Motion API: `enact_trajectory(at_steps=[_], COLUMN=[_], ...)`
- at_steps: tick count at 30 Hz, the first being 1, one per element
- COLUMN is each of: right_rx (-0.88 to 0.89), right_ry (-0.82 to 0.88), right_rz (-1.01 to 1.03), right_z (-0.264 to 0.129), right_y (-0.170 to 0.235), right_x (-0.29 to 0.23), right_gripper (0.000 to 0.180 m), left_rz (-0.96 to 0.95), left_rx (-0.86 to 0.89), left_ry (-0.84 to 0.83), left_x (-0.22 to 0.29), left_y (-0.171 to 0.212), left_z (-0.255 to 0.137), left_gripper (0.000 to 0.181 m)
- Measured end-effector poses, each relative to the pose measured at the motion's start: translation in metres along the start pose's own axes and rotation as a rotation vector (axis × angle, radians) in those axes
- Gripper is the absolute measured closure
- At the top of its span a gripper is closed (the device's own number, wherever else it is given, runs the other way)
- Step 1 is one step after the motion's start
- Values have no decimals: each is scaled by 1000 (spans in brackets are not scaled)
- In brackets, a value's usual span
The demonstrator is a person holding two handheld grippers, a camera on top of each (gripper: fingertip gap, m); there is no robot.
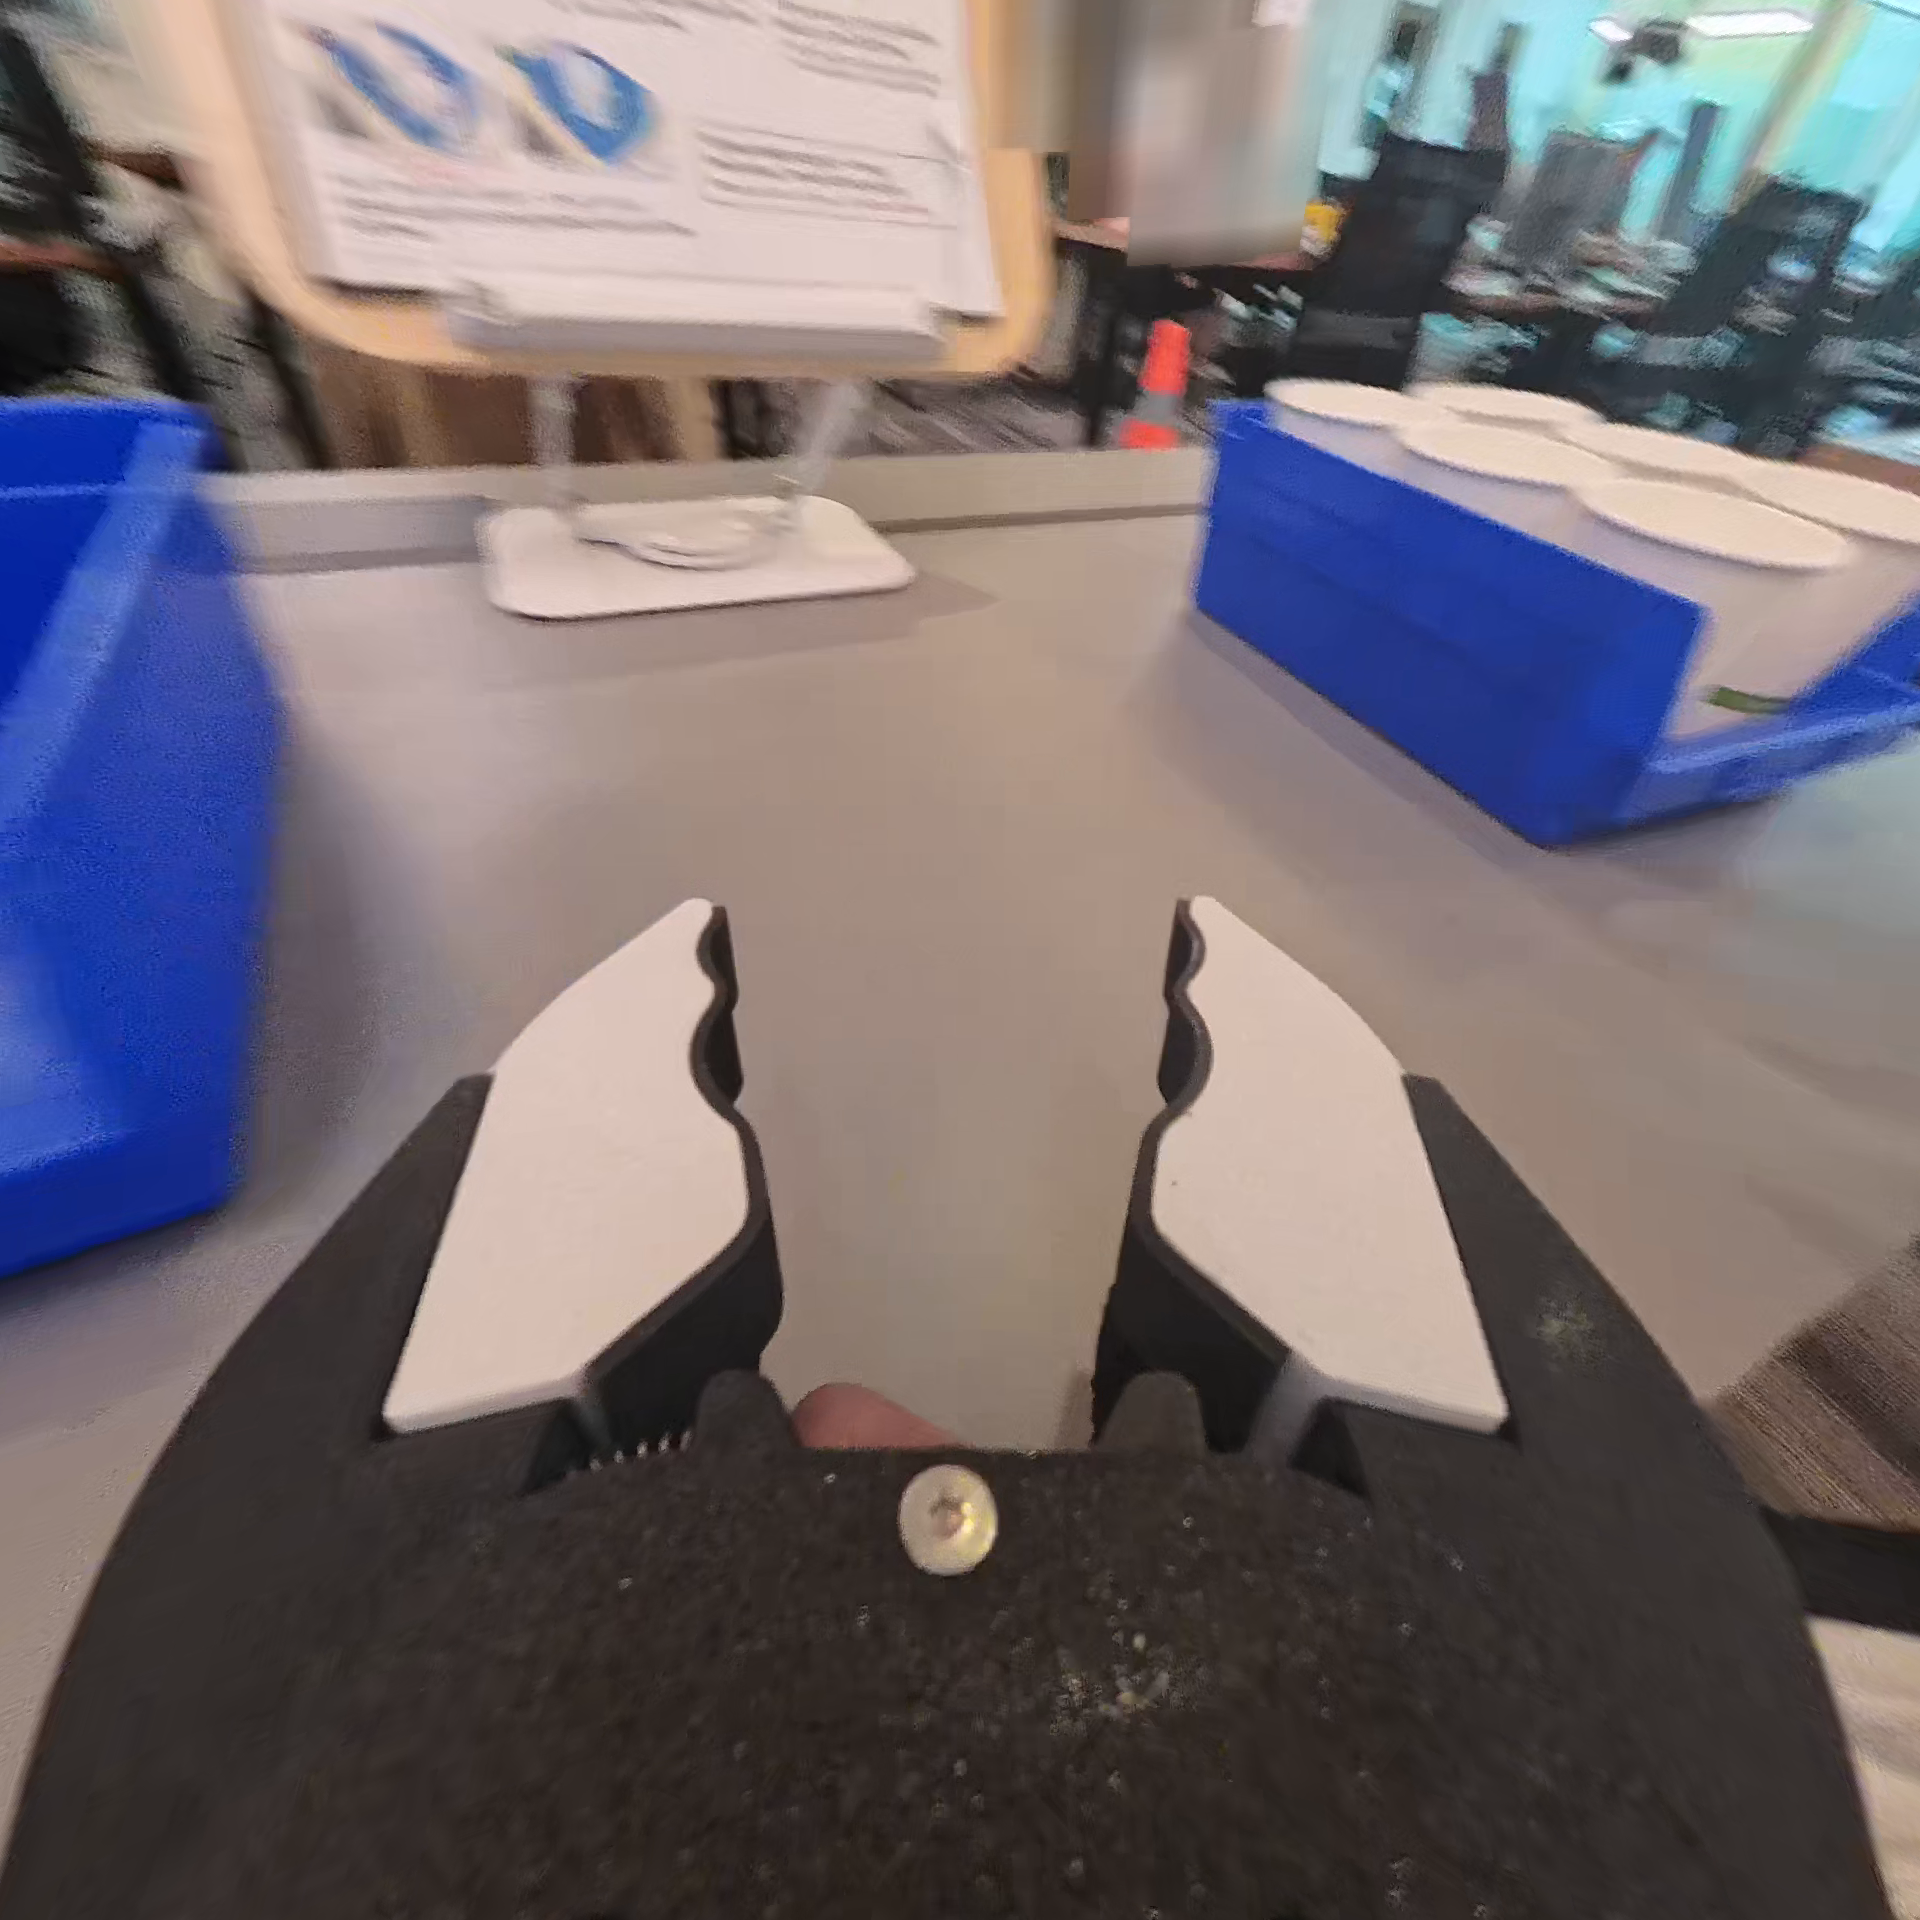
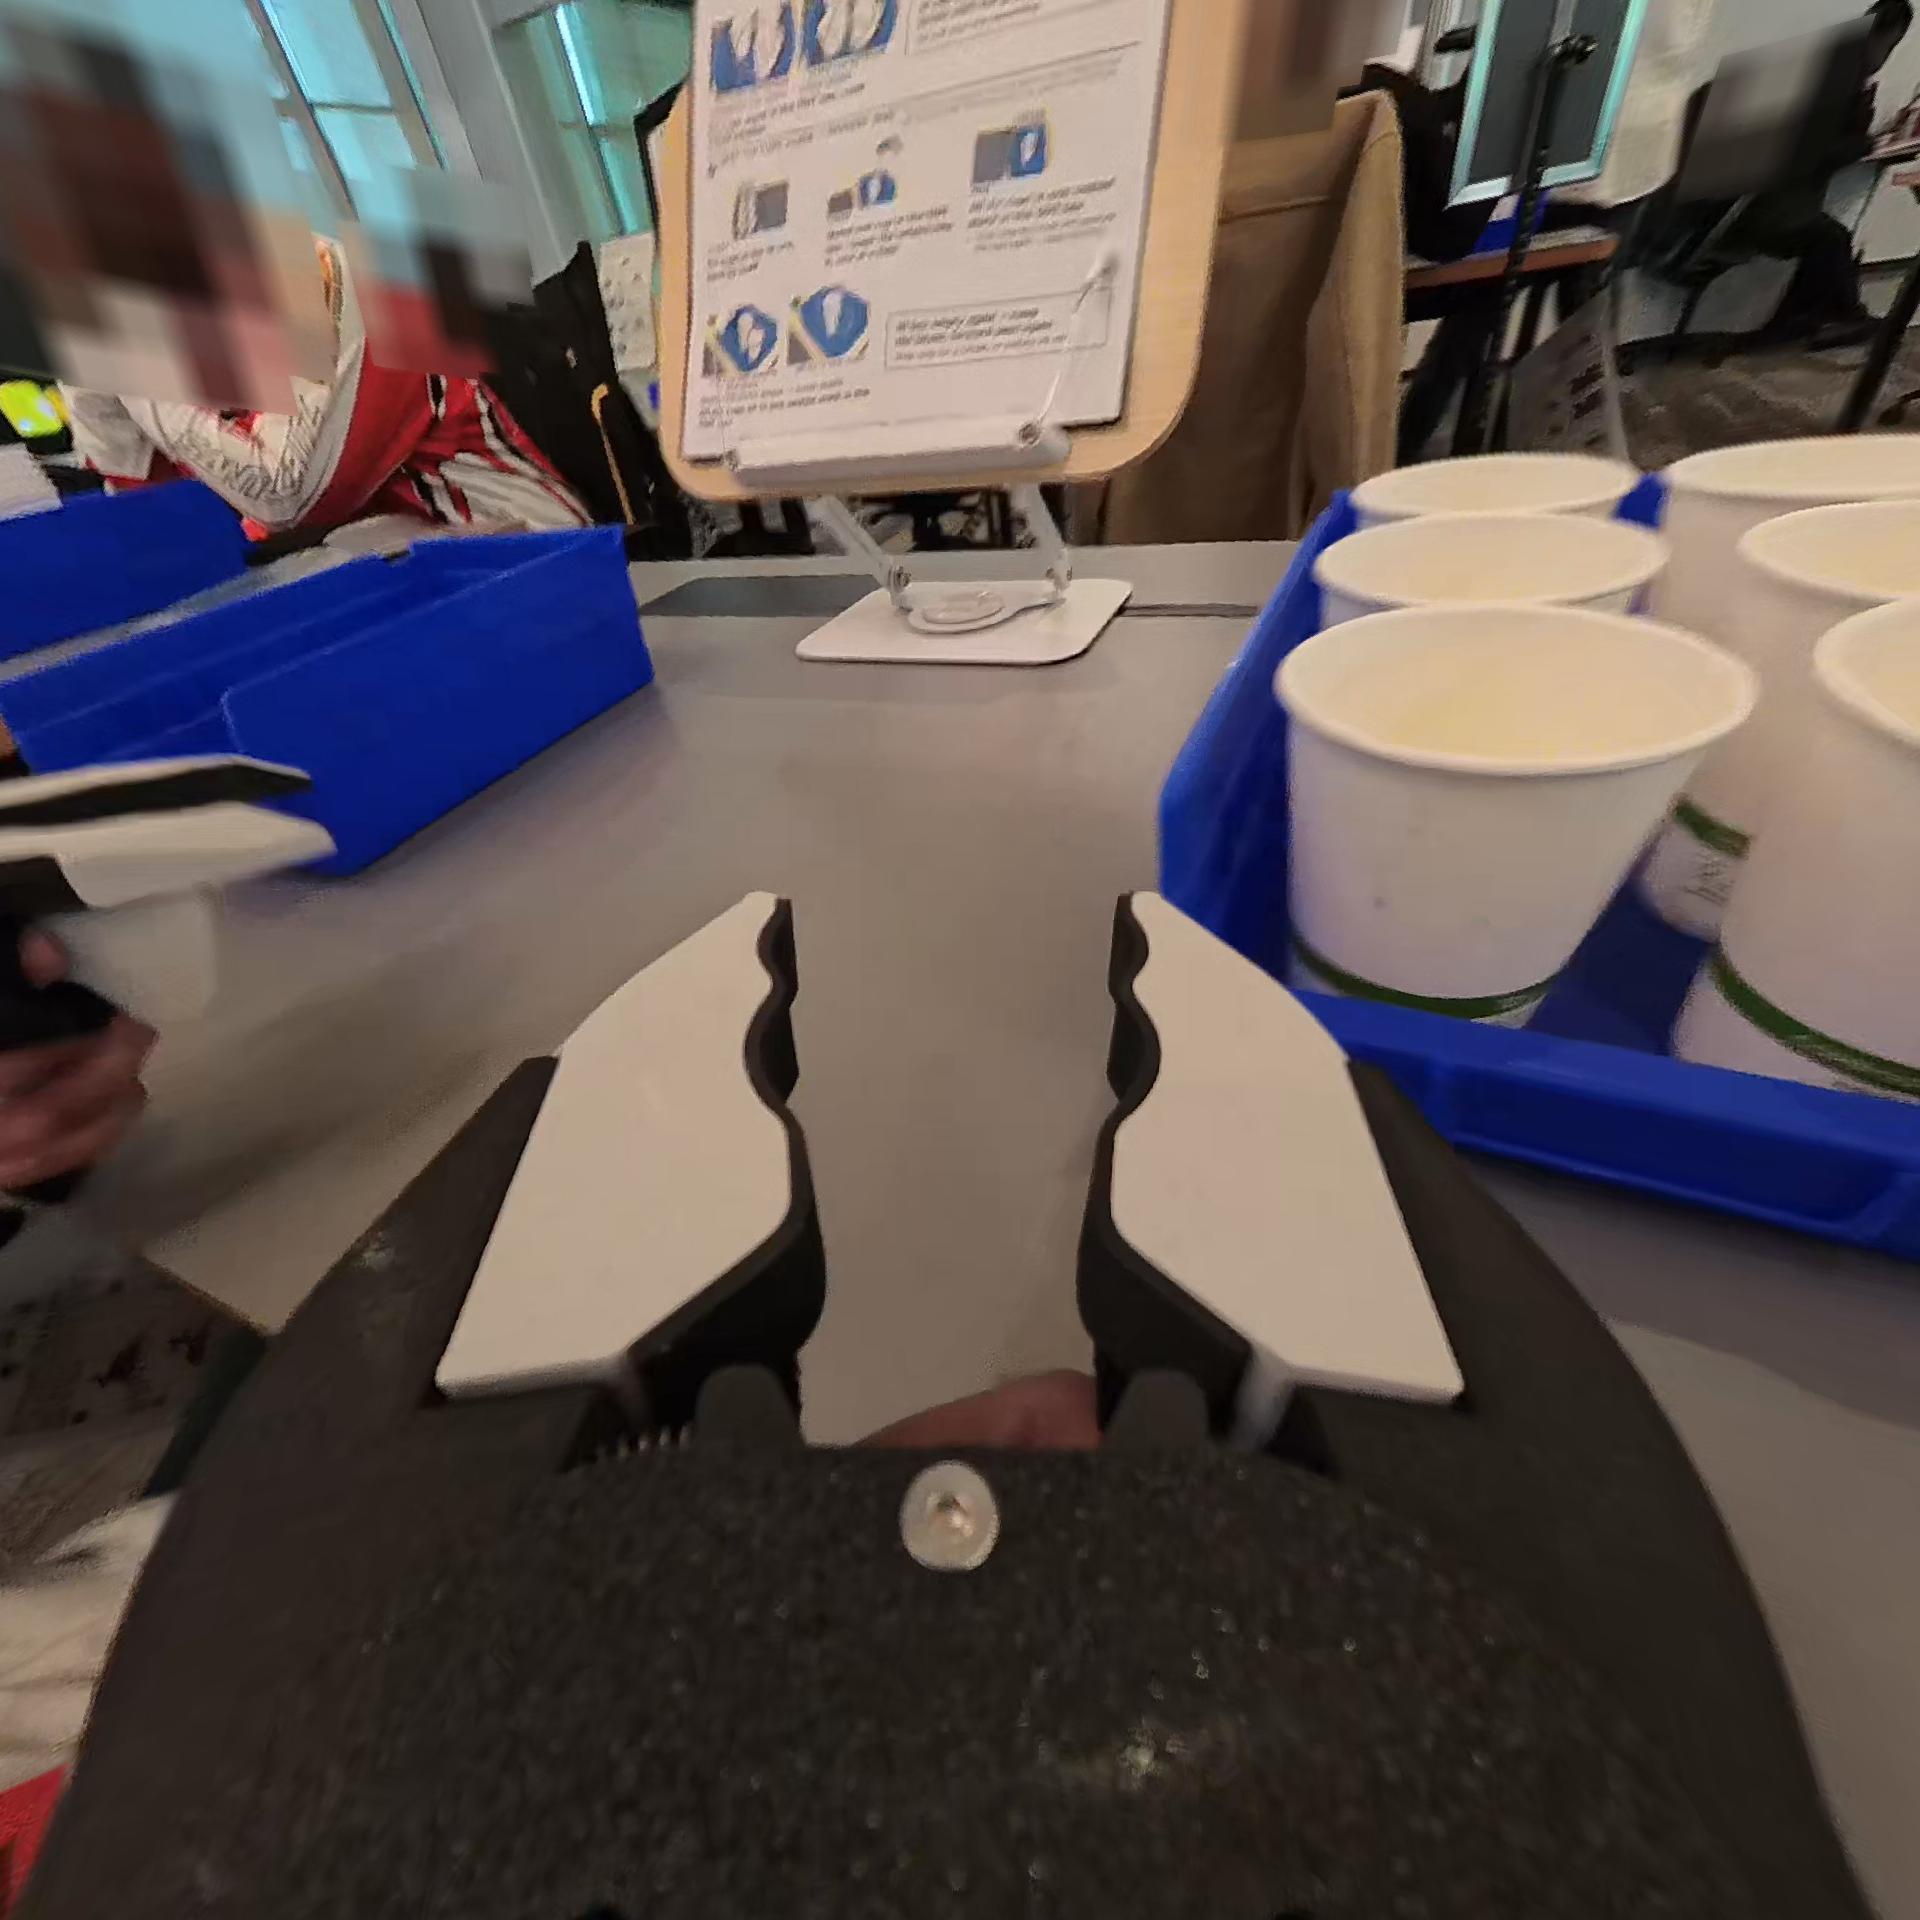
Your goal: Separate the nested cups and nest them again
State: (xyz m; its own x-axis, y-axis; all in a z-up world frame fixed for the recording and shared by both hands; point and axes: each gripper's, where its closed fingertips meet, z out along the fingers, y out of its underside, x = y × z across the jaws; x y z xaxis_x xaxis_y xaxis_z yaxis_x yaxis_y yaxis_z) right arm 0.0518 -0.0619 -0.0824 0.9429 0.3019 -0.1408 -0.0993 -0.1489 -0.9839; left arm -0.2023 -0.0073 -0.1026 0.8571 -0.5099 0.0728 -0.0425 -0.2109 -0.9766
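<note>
Grey laminate tabletop [image 2: 935,831] bare between two bins. Blue plastic bin [image 2: 1558,1101] on my right holds the white paper cups [image 2: 1475,790], untouched. My right gripper [image 2: 951,914] and left gripper [image 1: 951,920] both gape, empty. Separating not begun, I judge.

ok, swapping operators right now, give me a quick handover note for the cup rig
Left gripper: open, empty, over the bare grey table.
Right gripper: open, empty, beside the right blue bin.
White paper cups: all upright in the right blue bin; whether they are nested stacks cannot be told from here.
Left blue bin: shows no cups in the part in view.
Done: no cup is out on the table.
Left: pick a stack from the right bin, separate it, nest it again.
</note>
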Motion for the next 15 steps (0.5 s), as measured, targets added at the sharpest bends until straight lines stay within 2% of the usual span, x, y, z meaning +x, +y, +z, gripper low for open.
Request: enact_trajectory(at_steps=[4, 7, 9, 11, 15], right_rx=[65, 71, 65, 36, -49], right_ry=[232, 464, 516, 540, 574], right_rz=[-21, -35, 33, 89, 96], right_z=[-25, -57, -69, -75, -71], right_y=[-29, -32, -24, -10, 15], right_x=[77, 153, 186, 206, 218], right_gripper=[122, 123, 123, 123, 123], left_rz=[69, 100, 66, 71, 39], left_rx=[-120, -178, -222, -218, -216], left_ry=[231, 372, 431, 367, 239], left_x=[105, 189, 234, 250, 244], left_y=[0, -2, 4, 6, 11], left_z=[51, 93, 118, 145, 180], left_gripper=[96, 96, 97, 103, 115])
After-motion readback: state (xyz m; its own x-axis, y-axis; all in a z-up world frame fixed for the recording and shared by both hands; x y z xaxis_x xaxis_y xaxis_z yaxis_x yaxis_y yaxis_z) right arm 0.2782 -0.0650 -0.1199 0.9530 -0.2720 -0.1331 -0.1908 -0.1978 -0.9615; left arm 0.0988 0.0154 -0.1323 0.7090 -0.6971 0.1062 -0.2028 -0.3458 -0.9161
